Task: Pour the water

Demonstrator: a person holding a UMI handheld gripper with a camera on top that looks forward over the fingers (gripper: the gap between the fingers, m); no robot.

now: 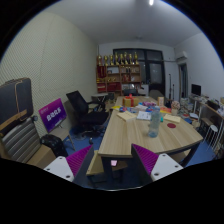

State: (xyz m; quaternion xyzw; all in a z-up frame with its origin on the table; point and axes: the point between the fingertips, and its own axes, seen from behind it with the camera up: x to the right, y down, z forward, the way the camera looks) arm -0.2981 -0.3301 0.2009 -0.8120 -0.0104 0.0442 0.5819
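A long wooden table (125,140) stretches away ahead of my gripper (112,165). Both fingers stand wide apart, their magenta pads (80,160) showing at either side of the table's near end, and nothing sits between them. Far beyond the fingers, on the table's right half, stands what looks like a clear water bottle (155,121). Small items lie around it, too small to tell apart. Some orange objects (128,101) sit at the far end of the table.
A black office chair (86,110) stands left of the table, near a purple sign (53,113). A wooden chair (15,135) is at the near left. Shelves (120,72) line the back wall. More chairs (210,125) and desks stand at the right.
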